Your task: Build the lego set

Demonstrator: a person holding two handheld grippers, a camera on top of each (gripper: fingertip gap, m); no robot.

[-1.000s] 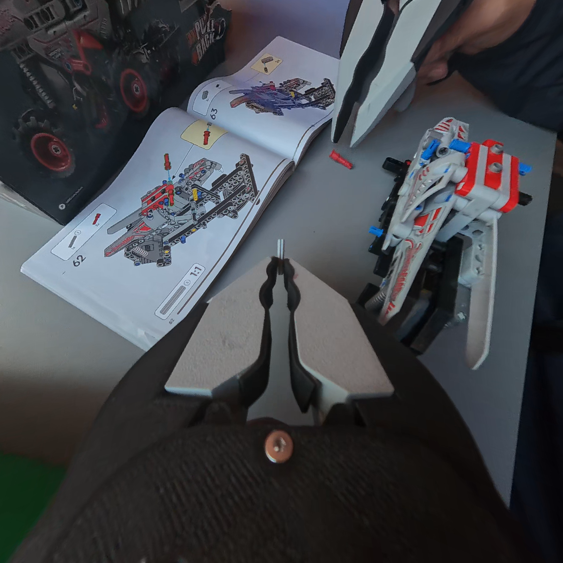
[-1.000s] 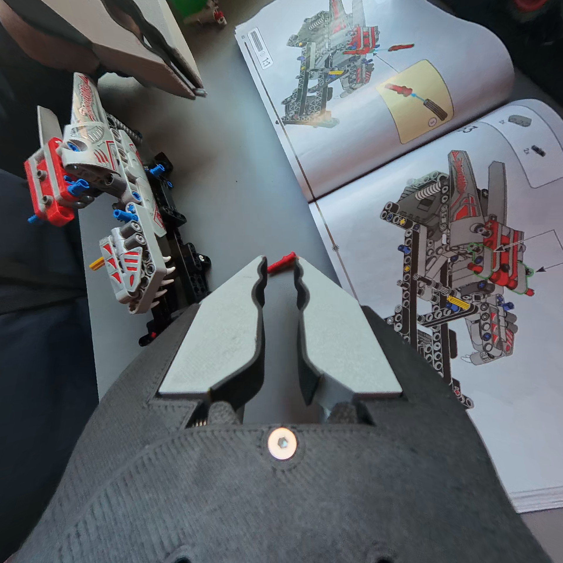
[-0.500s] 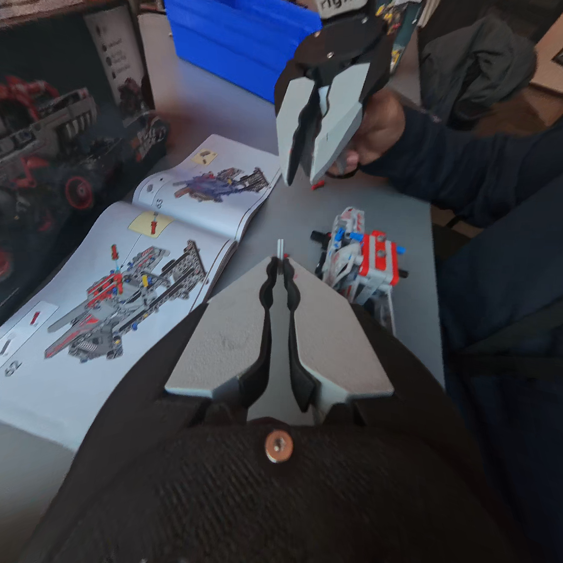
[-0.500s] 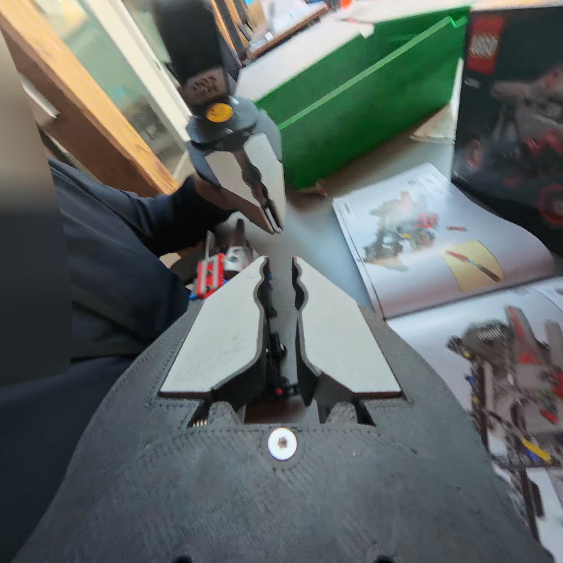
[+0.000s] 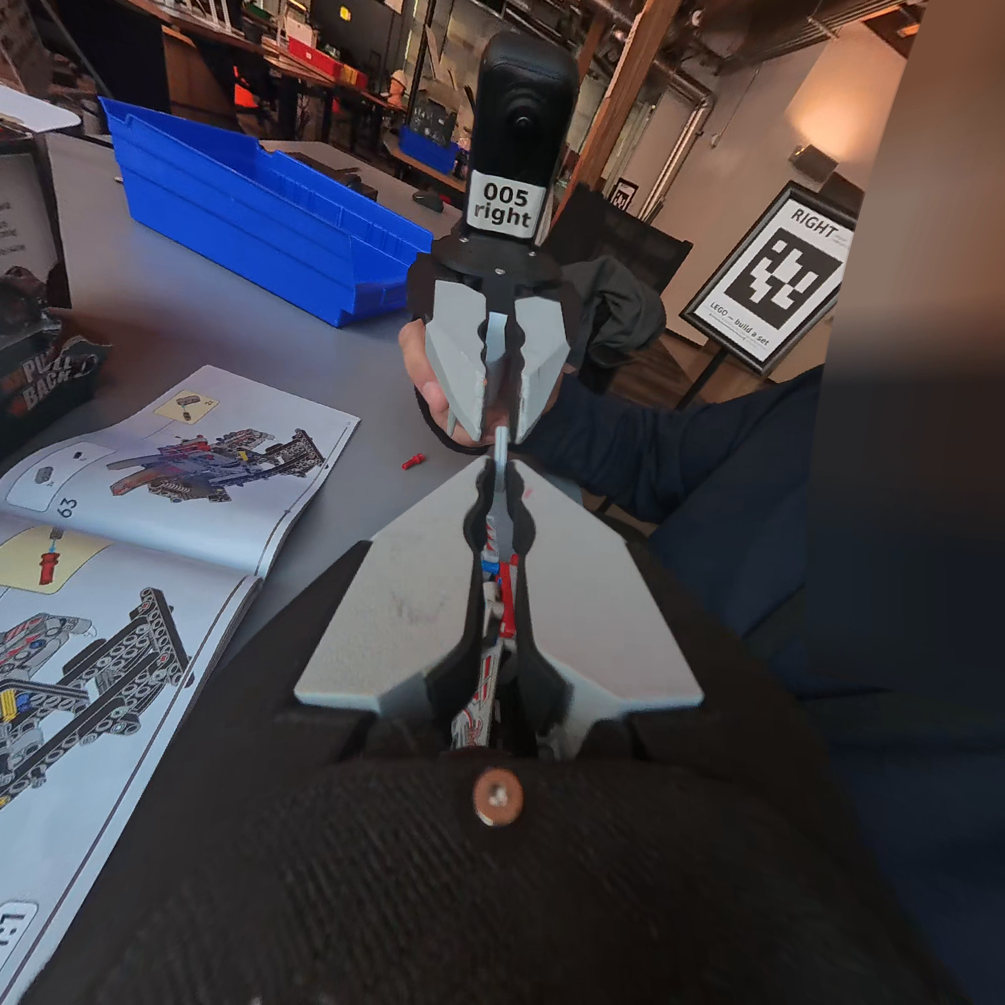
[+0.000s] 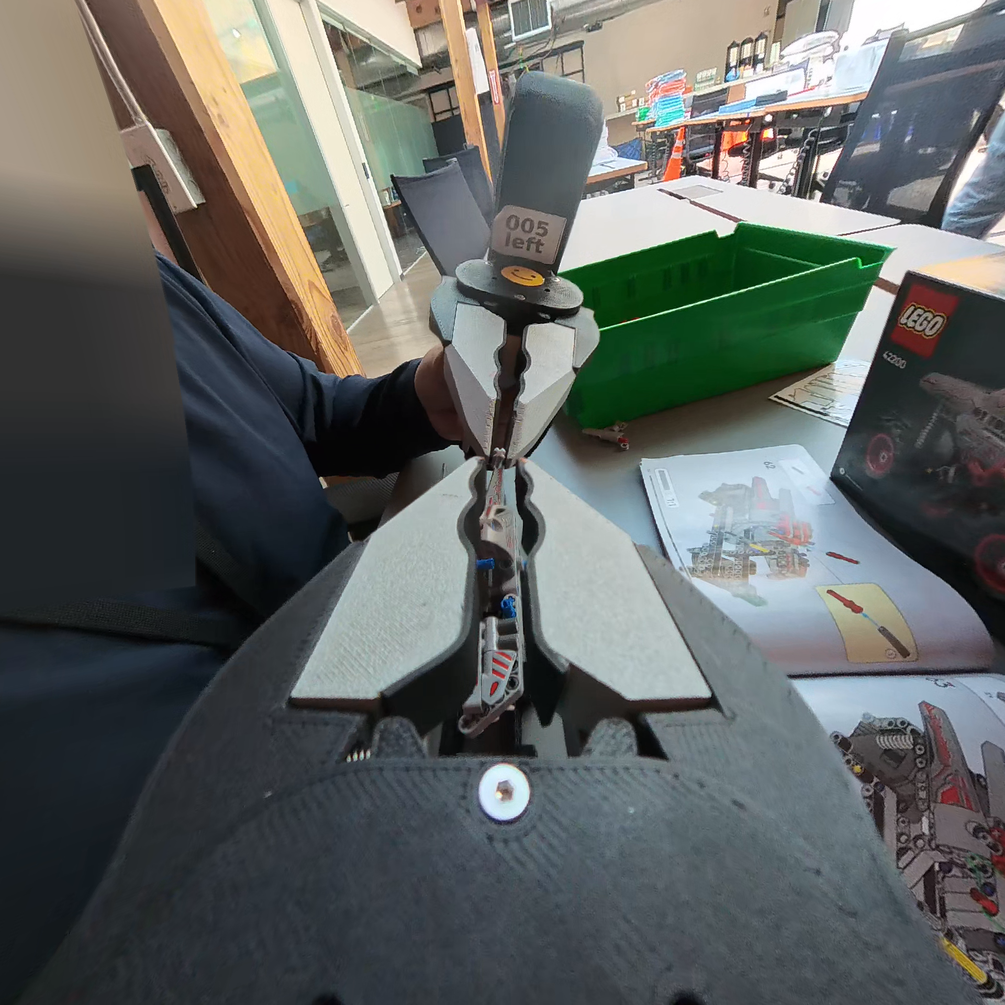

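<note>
My left gripper [image 5: 499, 473] is shut on a thin grey axle [image 5: 501, 443] whose tip sticks out past the fingertips. My right gripper [image 6: 500, 465] faces it tip to tip in the air, narrowly open, with the axle tip at the gap between its fingertips. Each shows in the other's view: the right gripper [image 5: 497, 435] and the left gripper [image 6: 498, 451]. The grey, red and black Lego model [image 6: 497, 544] lies on the table below and shows through the finger gaps [image 5: 496, 593]. A small red pin [image 5: 412, 461] lies loose on the table.
The open instruction booklet [image 5: 163, 489] lies to the left, also in the right wrist view [image 6: 788, 544]. A blue bin [image 5: 261, 217], a green bin [image 6: 707, 315] and the Lego box [image 6: 935, 424] stand on the grey table. A small part [image 6: 606, 435] lies by the green bin. The tips of both grippers are at nearly the same place.
Both grippers have risen from the table and turned to face each other, tips now meeting. The left still holds the grey axle. The red pin stayed on the table.
</note>
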